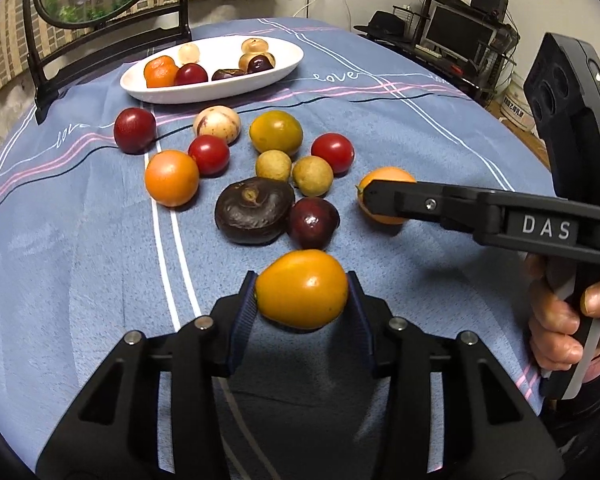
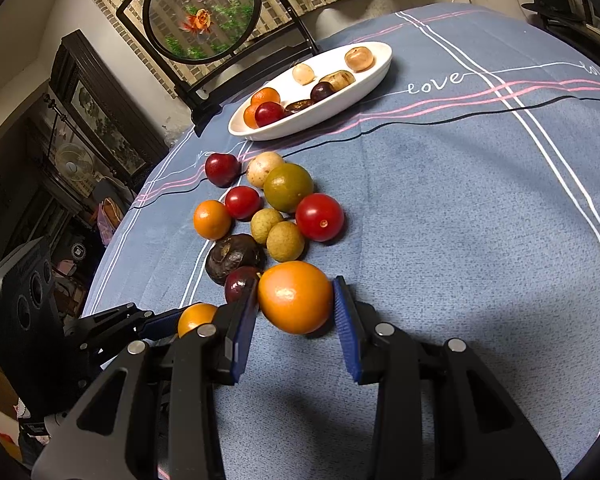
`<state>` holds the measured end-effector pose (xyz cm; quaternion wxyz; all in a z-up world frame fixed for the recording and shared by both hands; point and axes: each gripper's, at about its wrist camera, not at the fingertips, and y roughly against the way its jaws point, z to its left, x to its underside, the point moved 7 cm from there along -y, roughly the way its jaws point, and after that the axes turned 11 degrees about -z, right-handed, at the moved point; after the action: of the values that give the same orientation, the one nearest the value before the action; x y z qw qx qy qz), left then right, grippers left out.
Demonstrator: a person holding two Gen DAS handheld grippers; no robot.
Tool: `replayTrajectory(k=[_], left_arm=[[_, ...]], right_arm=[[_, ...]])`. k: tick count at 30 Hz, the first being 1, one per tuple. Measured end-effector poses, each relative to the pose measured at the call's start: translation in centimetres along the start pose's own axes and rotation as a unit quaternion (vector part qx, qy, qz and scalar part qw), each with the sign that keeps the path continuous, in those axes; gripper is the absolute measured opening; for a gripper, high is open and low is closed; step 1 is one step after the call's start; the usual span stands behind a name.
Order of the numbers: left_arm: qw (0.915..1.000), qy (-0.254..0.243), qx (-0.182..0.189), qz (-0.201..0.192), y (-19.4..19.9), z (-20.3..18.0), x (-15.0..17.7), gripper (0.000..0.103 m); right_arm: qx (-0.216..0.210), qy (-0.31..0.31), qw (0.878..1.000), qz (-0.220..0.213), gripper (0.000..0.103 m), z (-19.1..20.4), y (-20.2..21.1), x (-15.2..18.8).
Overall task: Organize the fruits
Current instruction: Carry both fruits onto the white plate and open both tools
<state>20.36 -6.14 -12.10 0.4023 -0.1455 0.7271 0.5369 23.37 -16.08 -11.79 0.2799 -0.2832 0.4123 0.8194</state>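
My left gripper point(image 1: 302, 294) is shut on a yellow-orange fruit point(image 1: 302, 294), which looks lifted slightly off the blue tablecloth; it also shows in the right wrist view point(image 2: 196, 318). My right gripper point(image 2: 296, 300) has its pads on both sides of an orange fruit point(image 2: 294, 296) resting on the cloth; the right pad shows a thin gap. That fruit also shows in the left wrist view point(image 1: 380, 196). A cluster of loose fruits lies beyond, with a dark brown one point(image 1: 254, 210) and a dark plum point(image 1: 312, 222) nearest. A white oval dish point(image 1: 220, 88) at the back holds several fruits.
A round fish-picture stand point(image 2: 202, 12) stands behind the dish point(image 2: 376, 76). The table's edge curves away at left and right. A desk with a monitor point(image 1: 456, 36) stands past the far right edge.
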Motion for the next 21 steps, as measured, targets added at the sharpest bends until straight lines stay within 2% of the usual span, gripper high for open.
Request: replayTrajectory(k=[7,11,14,16,21], left_arm=[[0.9994,0.012,0.019,-0.025,0.9,0.0,-0.6,0.044],[0.9989,0.006,0.015,-0.044,1.6,0.7,-3.2,0.044],[0.9976,0.007,0.003,-0.069,1.8,2.3,-7.1,0.044],[0.9959,0.011,-0.022,-0.087,1.2,3.8,-10.1,0.044],[0.9932,0.042,-0.062,-0.089,-3.5,7.7,-16.8,0.044]], right_arm=[[-0.006,0.014,1.000,-0.018,0.038,0.6,0.6,-0.4],[-0.002,0.068,0.996,-0.064,0.038,2.4,1.7,-3.2],[0.001,0.082,0.991,-0.102,0.038,2.9,1.4,-7.7],[0.011,0.084,0.989,-0.119,0.038,2.5,0.2,-10.6],[0.057,0.095,0.982,-0.154,0.038,0.5,-4.8,-16.2]])
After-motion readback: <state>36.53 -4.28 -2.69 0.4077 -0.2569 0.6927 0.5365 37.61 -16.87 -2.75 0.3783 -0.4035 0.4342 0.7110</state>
